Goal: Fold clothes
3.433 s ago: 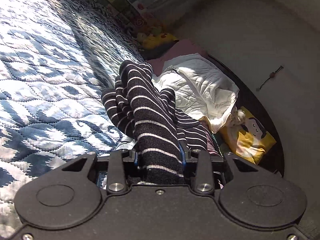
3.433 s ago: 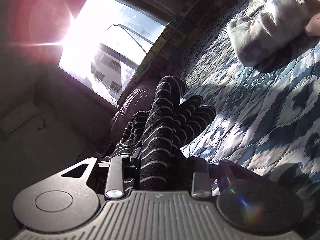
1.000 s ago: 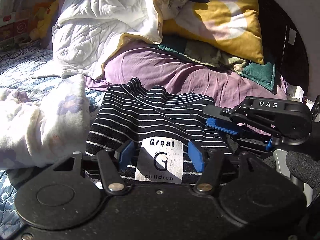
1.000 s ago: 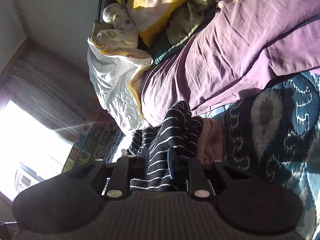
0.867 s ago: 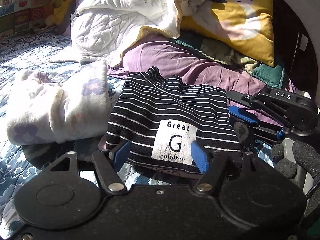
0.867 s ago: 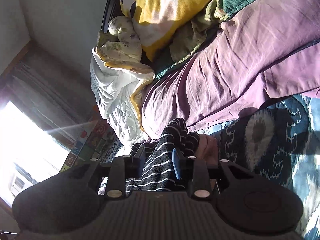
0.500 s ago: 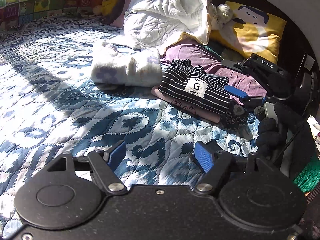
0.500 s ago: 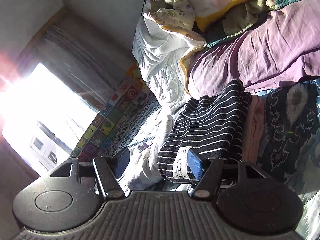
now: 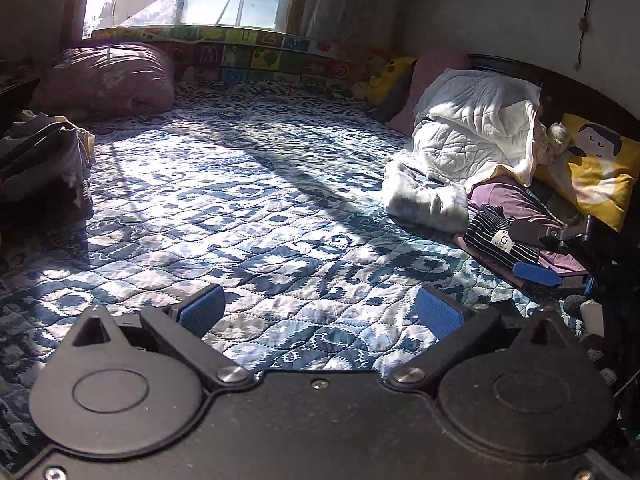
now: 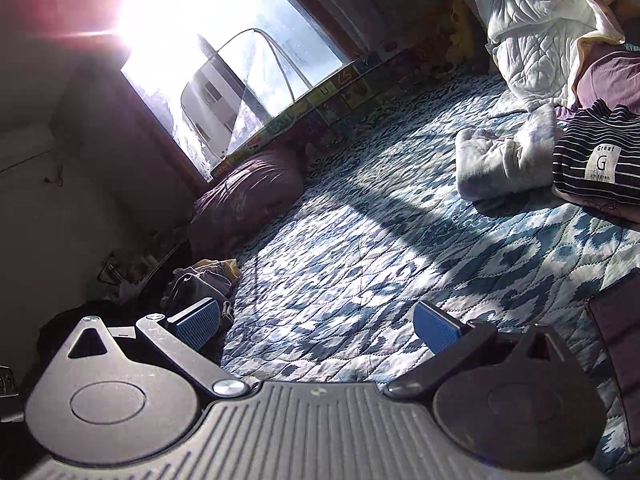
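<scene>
With both the left tool (image 9: 318, 312) and right tool (image 10: 316, 326) spread and empty, the unfolded clothes heap (image 9: 44, 160) was seen nearer the left tool.

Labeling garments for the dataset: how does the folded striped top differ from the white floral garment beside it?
The striped top is dark with thin white stripes and a white "Great G children" patch; the floral garment is white with faint purple flowers. The striped top lies flat in a squared fold on a pink folded item; the floral garment is a loose, puffy roll lying directly on the quilt. Both lie near the pillows, free of both open grippers.
</scene>
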`<state>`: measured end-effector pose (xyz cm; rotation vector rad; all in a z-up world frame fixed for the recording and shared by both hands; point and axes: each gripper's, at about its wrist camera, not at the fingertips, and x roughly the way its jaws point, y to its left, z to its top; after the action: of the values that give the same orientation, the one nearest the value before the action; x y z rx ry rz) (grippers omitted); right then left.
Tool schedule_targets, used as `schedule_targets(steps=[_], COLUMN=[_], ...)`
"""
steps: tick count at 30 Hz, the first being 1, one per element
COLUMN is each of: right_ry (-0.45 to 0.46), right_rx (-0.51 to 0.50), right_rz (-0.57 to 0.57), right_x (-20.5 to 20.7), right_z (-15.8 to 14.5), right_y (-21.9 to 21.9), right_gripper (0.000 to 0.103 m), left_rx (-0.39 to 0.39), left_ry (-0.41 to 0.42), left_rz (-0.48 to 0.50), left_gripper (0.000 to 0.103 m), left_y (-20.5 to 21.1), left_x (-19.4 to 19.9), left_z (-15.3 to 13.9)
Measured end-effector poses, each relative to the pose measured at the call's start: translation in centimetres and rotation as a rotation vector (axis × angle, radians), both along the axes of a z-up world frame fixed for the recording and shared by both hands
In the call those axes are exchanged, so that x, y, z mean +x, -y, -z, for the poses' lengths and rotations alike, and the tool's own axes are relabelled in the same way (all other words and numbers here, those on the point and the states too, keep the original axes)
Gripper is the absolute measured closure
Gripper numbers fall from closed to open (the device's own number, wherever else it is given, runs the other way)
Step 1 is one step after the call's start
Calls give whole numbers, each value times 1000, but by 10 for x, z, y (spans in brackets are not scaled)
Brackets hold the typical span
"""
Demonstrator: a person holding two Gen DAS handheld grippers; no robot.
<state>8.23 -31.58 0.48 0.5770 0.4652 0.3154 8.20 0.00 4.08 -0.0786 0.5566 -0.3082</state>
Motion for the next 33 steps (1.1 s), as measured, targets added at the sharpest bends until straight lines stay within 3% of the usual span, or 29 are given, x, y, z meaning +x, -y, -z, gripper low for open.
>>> schedule_targets(steps=[4, 10, 12, 25, 28, 30, 33], right_ry=[-28, -34, -42, -125, -123, -124, -122], right_rx=[-162, -368, -410, -519, -550, -554, -572], right_rz=[-51, -111, -111, -53, -28, -25, -22], right_x=[-31, -70, -78, -104, -108, -108, -112], right_z=[-21, -40, -41, -14, -12, -12, -11], right_y=[-55, -112, -124, -155, -157, -157, -161], right_gripper=[0, 0, 0, 0, 0, 0, 0], left_rx=[70, 84, 68, 81, 105, 140, 127], left_ry=[58, 88, 63, -3, -59, -42, -54], left_rz=[-91, -150, -180, -281, -259, -265, -269], left_gripper=[0, 0, 0, 0, 0, 0, 0], left_y=[-13, -25, -30, -32, -29, -26, -28], left_x=[-41, -92, -99, -124, -124, -128, -128], left_z=[-6, 7, 11, 17, 24, 27, 32])
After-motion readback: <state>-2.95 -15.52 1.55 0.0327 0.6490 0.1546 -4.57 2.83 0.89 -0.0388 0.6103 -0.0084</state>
